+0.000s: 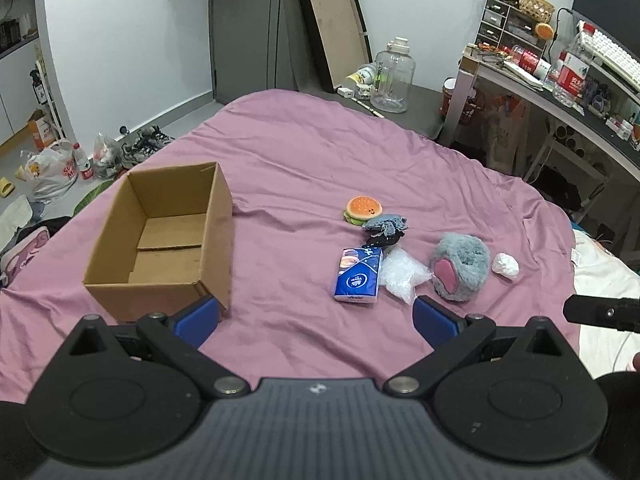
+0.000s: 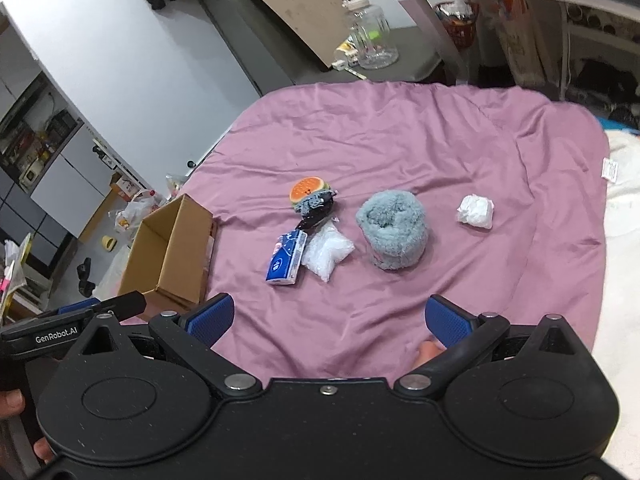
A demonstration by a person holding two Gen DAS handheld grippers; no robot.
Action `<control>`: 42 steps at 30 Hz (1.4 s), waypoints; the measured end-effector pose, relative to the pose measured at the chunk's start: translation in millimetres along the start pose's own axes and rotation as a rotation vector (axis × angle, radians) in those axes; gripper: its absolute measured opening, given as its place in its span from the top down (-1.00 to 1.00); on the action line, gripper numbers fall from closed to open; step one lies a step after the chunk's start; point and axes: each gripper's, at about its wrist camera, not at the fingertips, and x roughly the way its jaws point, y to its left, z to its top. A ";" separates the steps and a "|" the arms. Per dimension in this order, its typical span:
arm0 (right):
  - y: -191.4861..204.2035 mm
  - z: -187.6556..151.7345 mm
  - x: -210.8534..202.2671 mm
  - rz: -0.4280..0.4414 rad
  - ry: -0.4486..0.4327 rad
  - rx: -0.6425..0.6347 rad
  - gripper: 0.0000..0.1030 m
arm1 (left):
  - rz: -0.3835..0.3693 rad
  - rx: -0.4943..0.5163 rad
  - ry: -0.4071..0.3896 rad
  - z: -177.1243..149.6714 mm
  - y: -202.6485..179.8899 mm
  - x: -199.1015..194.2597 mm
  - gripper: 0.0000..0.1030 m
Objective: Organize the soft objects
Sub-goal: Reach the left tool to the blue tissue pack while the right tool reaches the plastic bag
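An empty cardboard box [image 1: 160, 240] [image 2: 168, 252] stands open on the pink bedsheet [image 1: 304, 168] at the left. To its right lie a burger plush [image 1: 362, 209] [image 2: 310, 189], a grey-blue knitted item [image 1: 386, 229] [image 2: 316, 203], a blue tissue pack [image 1: 358, 276] [image 2: 286, 258], a clear plastic bag [image 1: 402, 274] [image 2: 328, 250], a fluffy grey paw toy [image 1: 460, 266] [image 2: 394, 230] and a white crumpled wad [image 1: 506, 265] [image 2: 475, 210]. My left gripper [image 1: 316, 320] is open and empty, short of the tissue pack. My right gripper [image 2: 330, 322] is open and empty, short of the paw toy.
A grey shelf beyond the bed holds a clear jug [image 1: 392, 76] [image 2: 370, 40] and a leaning tray [image 1: 332, 28]. A cluttered desk [image 1: 560, 80] stands at the right. Bags and shoes [image 1: 80, 160] lie on the floor left. A white blanket [image 2: 624, 240] borders the sheet's right edge.
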 end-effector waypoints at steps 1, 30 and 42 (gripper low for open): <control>-3.1 1.0 3.2 0.007 0.005 0.008 -0.99 | -0.002 -0.001 0.006 1.3 -1.9 4.6 -0.98; -47.9 36.0 133.6 0.223 0.114 0.263 -0.58 | 0.020 -0.041 0.136 14.0 -36.7 135.0 -0.61; -48.7 40.4 176.4 0.224 0.177 0.297 -0.39 | 0.036 -0.102 0.222 -1.0 -32.5 194.6 -0.52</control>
